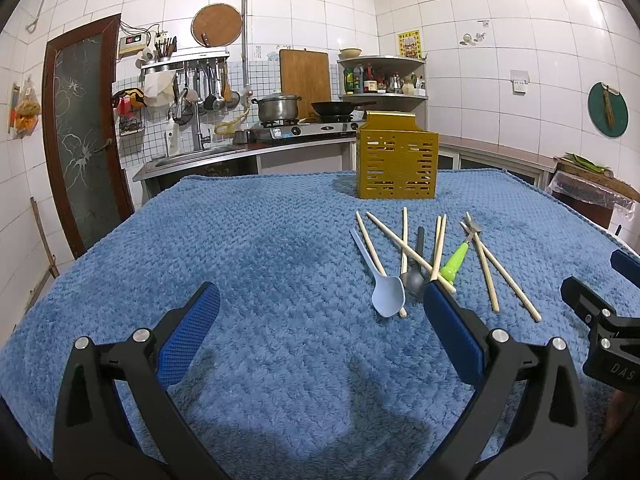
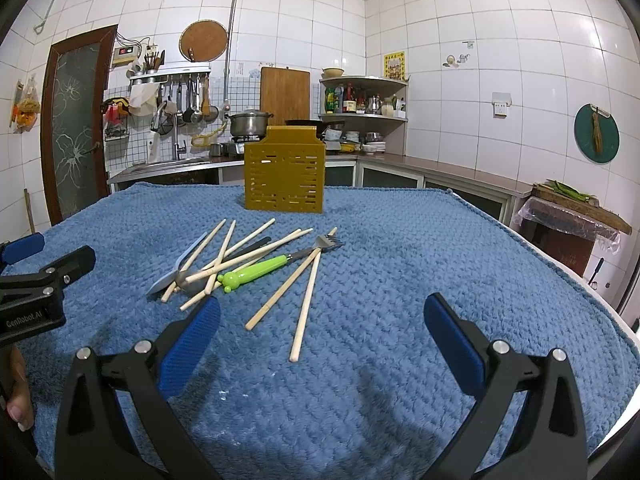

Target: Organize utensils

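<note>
A pile of utensils lies on the blue towel: several wooden chopsticks, a light blue spoon, a dark grey spoon and a green-handled fork. A gold slotted utensil holder stands upright behind them. My left gripper is open and empty, left of the pile. My right gripper is open and empty, just in front of the pile. Each gripper shows at the edge of the other's view.
The towel covers a table whose right edge curves close by. Behind are a kitchen counter with a sink, a stove with a pot and a wok, a corner shelf of bottles, and a door at left.
</note>
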Motion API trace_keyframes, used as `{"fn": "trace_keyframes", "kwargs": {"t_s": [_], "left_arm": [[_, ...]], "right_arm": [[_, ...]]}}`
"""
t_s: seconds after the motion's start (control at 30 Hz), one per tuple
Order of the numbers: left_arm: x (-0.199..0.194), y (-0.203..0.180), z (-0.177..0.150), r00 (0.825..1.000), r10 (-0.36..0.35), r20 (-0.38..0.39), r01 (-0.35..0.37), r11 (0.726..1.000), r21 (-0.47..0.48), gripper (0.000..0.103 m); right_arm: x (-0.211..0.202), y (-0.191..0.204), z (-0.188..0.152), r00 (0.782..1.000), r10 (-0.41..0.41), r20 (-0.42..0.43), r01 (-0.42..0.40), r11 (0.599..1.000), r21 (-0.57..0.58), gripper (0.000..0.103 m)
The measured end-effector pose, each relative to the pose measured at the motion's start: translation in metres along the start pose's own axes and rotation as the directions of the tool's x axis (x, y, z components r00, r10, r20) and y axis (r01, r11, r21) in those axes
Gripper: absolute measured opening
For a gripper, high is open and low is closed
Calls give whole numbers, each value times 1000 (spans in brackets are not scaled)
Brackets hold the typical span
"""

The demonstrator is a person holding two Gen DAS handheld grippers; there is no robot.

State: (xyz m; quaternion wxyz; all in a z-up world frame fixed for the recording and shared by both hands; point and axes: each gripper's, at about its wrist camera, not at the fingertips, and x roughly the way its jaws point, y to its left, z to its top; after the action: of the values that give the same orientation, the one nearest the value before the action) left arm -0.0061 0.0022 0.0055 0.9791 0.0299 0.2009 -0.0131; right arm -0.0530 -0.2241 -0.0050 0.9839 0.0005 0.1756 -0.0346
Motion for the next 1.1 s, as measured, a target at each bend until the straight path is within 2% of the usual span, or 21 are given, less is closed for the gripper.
{"fn": "trace_keyframes", "kwargs": {"t_s": [1.1], "left_arm": [[0,0,-3,1000,-1,0,1,1000,-2,98]], "right_arm": [[1,0,-1,1000,0,-5,0,1000,3,99]]}}
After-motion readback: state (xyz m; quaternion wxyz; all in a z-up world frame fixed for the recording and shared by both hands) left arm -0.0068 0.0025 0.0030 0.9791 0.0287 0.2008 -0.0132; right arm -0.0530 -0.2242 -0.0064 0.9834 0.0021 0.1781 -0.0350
